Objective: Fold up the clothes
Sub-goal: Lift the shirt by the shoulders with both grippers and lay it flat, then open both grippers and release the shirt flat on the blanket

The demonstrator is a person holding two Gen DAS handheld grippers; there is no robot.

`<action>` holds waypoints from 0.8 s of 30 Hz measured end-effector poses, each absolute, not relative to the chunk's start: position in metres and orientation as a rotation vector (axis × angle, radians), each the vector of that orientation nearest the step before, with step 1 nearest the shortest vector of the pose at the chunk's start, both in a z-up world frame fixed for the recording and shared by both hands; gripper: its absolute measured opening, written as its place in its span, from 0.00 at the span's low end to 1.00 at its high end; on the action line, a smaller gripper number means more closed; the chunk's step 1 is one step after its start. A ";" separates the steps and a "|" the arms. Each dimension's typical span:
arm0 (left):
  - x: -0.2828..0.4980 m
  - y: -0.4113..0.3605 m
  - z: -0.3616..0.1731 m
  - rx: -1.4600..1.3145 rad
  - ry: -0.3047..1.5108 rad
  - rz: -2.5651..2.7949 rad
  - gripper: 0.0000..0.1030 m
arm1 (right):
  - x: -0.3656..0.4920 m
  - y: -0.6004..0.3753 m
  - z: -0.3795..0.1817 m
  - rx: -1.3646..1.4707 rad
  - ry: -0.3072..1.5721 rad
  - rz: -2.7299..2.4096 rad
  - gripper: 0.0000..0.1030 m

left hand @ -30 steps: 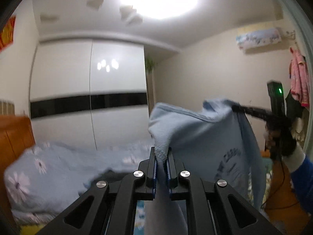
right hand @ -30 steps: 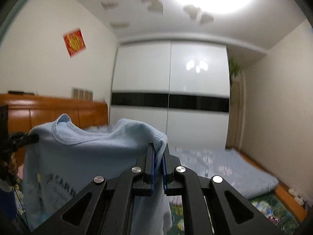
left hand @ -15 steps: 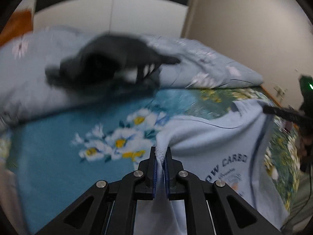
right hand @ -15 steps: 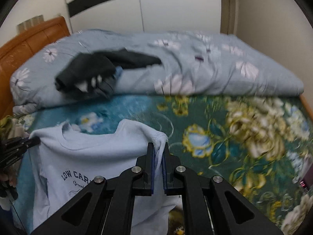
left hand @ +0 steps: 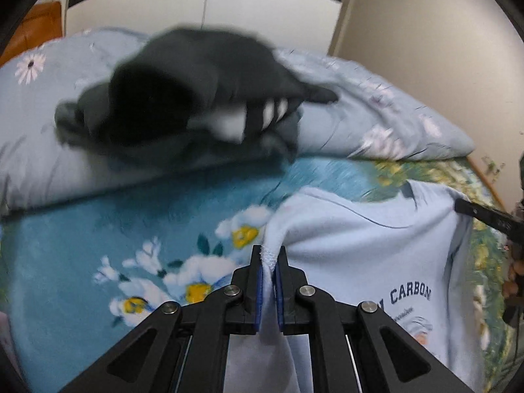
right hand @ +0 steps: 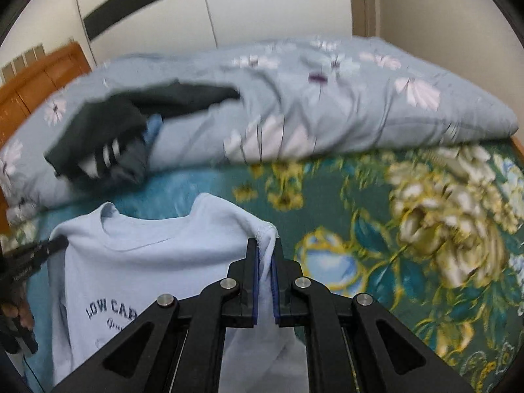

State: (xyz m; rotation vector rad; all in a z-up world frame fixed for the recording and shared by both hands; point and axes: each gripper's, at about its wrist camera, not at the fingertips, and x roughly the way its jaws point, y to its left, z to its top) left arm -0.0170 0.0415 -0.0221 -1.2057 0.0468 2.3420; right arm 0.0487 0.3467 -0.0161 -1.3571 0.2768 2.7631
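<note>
A light blue sweatshirt with dark printed lettering hangs stretched between my two grippers, low over the flowered bedspread. My left gripper is shut on one shoulder seam. My right gripper is shut on the other shoulder seam; the sweatshirt spreads to its left, neckline up. Each view shows the other gripper's tip pinching the far shoulder, the right gripper in the left wrist view and the left gripper in the right wrist view.
A dark heap of clothes with white stripes lies on a rolled pale blue duvet at the far side of the bed. A wooden headboard stands at the left, with a white wardrobe behind.
Both grippers have swung down from pointing at the ceiling and wardrobe to pointing at the bed, carrying the sweatshirt down toward the bedspread. Both stay shut on it.
</note>
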 end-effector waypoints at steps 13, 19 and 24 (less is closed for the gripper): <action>-0.011 0.020 -0.027 -1.282 -0.109 2.319 0.52 | 0.051 0.341 -0.033 -1.426 0.185 2.756 0.36; 0.041 -0.012 0.003 -1.167 -0.105 2.430 0.59 | 0.105 0.342 -0.012 -1.312 0.234 2.832 0.42; 0.112 -0.033 0.005 -1.081 -0.093 2.465 0.64 | 0.180 0.321 -0.022 -1.331 0.433 2.907 0.42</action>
